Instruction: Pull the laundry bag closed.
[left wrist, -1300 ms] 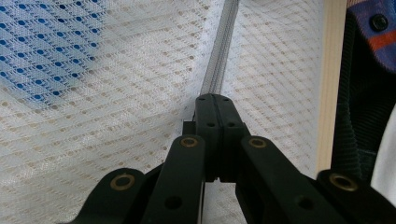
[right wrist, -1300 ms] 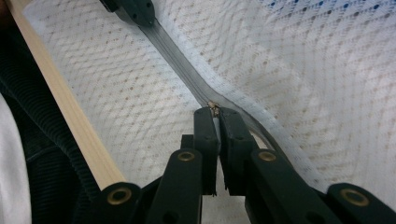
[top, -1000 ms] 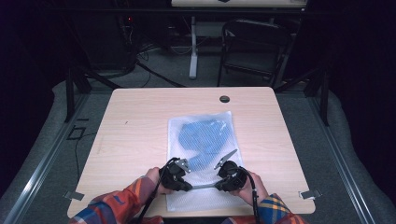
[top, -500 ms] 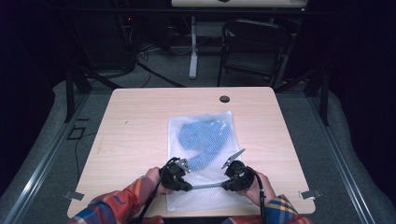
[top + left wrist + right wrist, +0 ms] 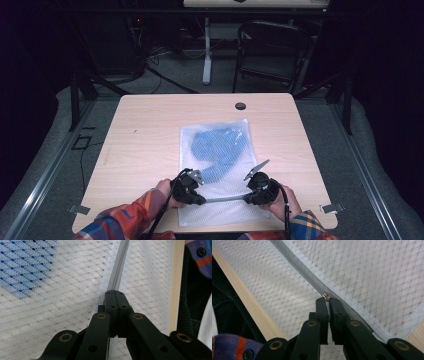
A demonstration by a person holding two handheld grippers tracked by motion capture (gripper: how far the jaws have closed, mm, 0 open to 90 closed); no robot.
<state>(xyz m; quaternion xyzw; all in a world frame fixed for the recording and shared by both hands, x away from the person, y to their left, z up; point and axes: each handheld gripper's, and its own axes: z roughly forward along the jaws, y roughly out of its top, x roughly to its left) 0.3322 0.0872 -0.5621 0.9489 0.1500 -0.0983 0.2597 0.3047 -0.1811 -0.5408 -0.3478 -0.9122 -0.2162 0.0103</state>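
High view, bag: we see one white mesh bag point(image 5: 220, 170) lying flat on the table point(image 5: 140, 145), its near end close to the table's front edge, with one blue garment point(image 5: 218, 149) inside it.
High view, zipper: one grey zipper point(image 5: 226, 199) runs across the bag's near end, stretched between our two tools.
High view, tools: the left gripper point(image 5: 196, 199) and the right gripper point(image 5: 249, 198) each sit at one end of that zipper line, well apart from each other.
High view, count: two grippers, one bag, one garment, one zipper, one dark round grommet point(image 5: 240, 106) near the table's far edge.
Left gripper view, tool state: our jaws are pressed together on the zipper tape point(image 5: 117, 270), pinning that end against the mesh.
Left gripper view, progress: the tape ahead of the jaws looks closed, teeth meeting in one line.
Right gripper view, tool state: the jaws are clamped on the small brass zipper pull point(image 5: 326, 296), only a sliver of gap between them.
Right gripper view, progress: the tape beyond the pull reads as closed; behind the jaws we cannot tell.
Judgement: we take the garment as already bagged and the zipping as nearly done, the pull sitting close to the bag's right edge; what we think is left is the last short run and letting go.
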